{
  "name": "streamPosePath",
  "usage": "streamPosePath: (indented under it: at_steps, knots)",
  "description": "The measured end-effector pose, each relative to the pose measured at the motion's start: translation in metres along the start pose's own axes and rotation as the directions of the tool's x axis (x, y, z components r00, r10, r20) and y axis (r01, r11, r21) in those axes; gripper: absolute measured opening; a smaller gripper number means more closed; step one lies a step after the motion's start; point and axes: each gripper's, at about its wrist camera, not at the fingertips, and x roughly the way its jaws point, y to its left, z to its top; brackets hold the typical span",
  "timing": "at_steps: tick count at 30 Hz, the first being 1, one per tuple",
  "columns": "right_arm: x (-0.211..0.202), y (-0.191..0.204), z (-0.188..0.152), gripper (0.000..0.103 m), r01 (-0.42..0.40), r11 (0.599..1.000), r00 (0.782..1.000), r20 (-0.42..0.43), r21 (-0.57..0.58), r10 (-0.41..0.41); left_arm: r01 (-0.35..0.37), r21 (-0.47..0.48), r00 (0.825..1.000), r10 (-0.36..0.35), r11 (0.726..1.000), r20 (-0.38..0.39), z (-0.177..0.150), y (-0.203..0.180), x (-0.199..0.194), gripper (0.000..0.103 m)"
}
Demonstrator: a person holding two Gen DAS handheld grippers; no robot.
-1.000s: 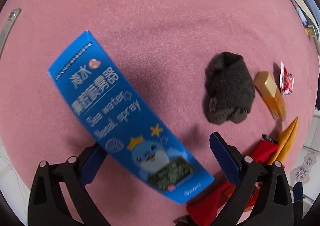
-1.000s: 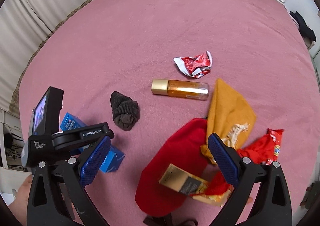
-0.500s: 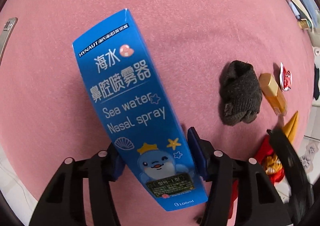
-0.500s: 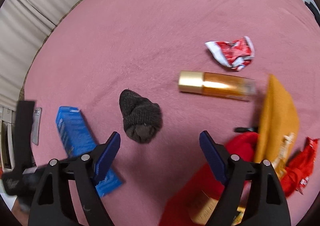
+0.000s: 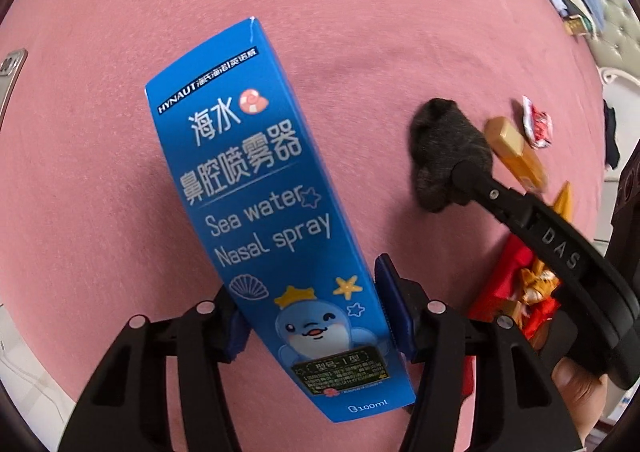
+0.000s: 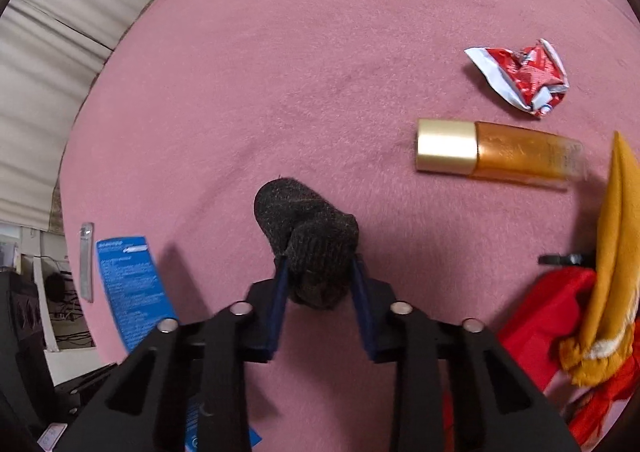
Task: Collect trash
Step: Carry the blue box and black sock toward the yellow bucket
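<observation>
My left gripper [image 5: 310, 308] is shut on the lower end of a blue nasal spray box [image 5: 256, 188], holding it above the pink bedspread [image 5: 360, 12]. The box's back also shows at the left of the right wrist view [image 6: 128, 284]. A dark rolled sock [image 6: 304, 220] lies on the bedspread. My right gripper [image 6: 318, 276] points down on it, its jaws closing, and both blue pads touch the near end of the sock. In the left wrist view the sock [image 5: 444, 148] lies to the right, with the right gripper's black finger laid across it.
An amber bottle with a gold cap [image 6: 500, 150] and a crumpled red and white wrapper [image 6: 520, 76] lie to the right. A mustard cloth [image 6: 616, 252] and red cloth [image 6: 540, 316] are heaped at the right edge. A silver strip [image 6: 86, 260] lies near the left bed edge, with curtains [image 6: 48, 52] beyond.
My left gripper closed on the blue box and lifted it off the bedspread. My right gripper came down over the dark sock and its jaws narrowed onto it.
</observation>
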Motion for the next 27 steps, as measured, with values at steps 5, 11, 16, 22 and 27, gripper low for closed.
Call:
streamPosePath:
  at_steps: [5,11,16,22,27]
  knots:
    - [-0.05,-0.003,-0.02,0.025,-0.036,0.999,0.997,0.069,0.008,0.035,0.026,0.069,1.0,-0.027,0.997,0.004,-0.012,-0.01,-0.024,0.056]
    - [-0.127,-0.031,-0.071,0.025,-0.069,0.992,0.988,0.147,0.102,0.053,0.064,0.205,0.998,-0.061,0.977,-0.022,-0.063,-0.058,-0.055,0.056]
    - [-0.186,-0.074,-0.139,0.025,-0.03,0.978,0.98,0.197,0.205,-0.011,0.076,0.326,0.997,-0.066,0.942,-0.043,-0.114,-0.108,-0.066,0.056]
    - [-0.241,-0.13,-0.219,0.025,-0.015,0.936,0.966,0.247,0.351,-0.077,0.093,0.475,0.994,-0.054,0.875,-0.094,-0.187,-0.17,-0.062,0.056]
    - [-0.294,-0.187,-0.297,0.025,0.011,0.877,0.944,0.284,0.481,-0.168,0.127,0.595,0.988,-0.05,0.793,-0.144,-0.257,-0.228,-0.055,0.056]
